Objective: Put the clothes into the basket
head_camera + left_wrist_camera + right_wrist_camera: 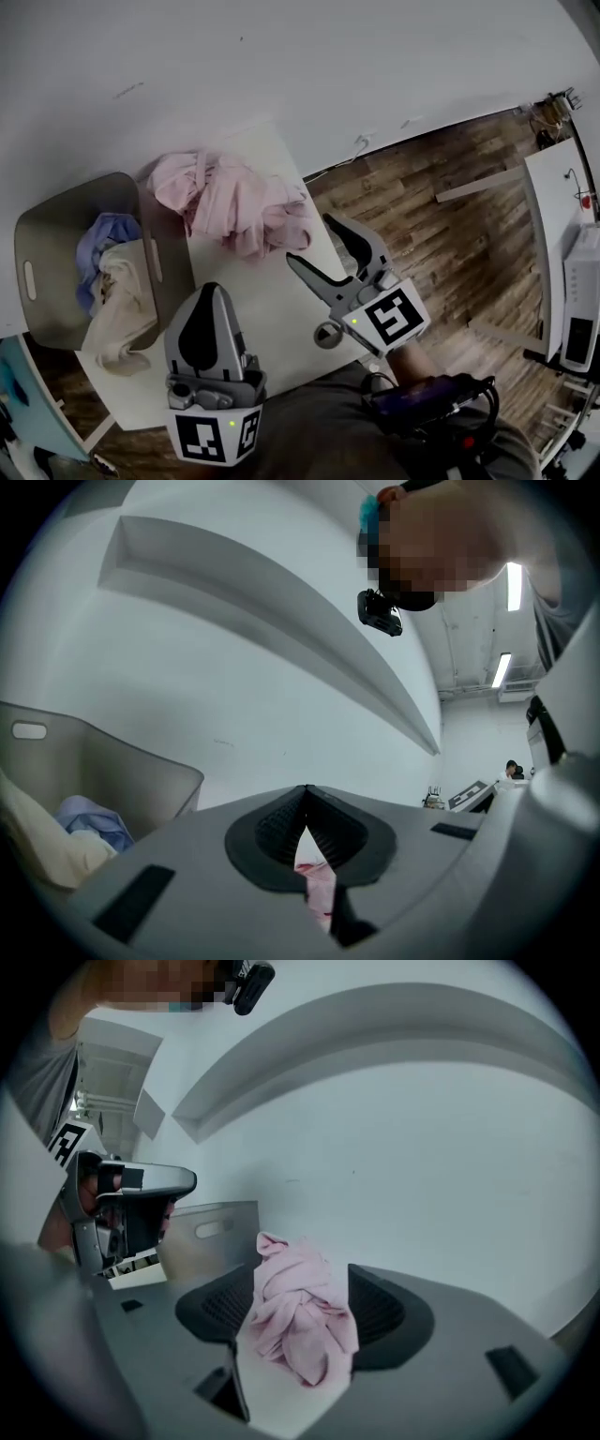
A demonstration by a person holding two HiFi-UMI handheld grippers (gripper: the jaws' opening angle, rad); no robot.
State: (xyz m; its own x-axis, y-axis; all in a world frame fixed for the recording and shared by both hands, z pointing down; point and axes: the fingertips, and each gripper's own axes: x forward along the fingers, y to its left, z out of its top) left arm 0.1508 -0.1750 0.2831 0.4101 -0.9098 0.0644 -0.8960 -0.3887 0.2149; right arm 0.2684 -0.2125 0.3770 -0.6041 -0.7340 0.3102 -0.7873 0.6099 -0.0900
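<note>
A heap of pink clothes [234, 202] lies on the white table [253, 300] beside the grey basket [56, 262]. The basket holds a blue cloth [108, 239] and a cream cloth [122, 309] that hangs over its near rim. My right gripper [309, 239] stands open at the heap's near right edge. In the right gripper view the pink clothes [300, 1307] sit between the spread jaws, with no pad pressing on them. My left gripper [208, 291] is shut and empty over the table, near the basket's front corner. Its view shows the basket [112, 761] at left.
The table ends just right of the pink heap, above a wood floor [450, 187]. A white desk with equipment [572, 272] stands at the far right. A white wall [281, 56] runs behind the table and the basket.
</note>
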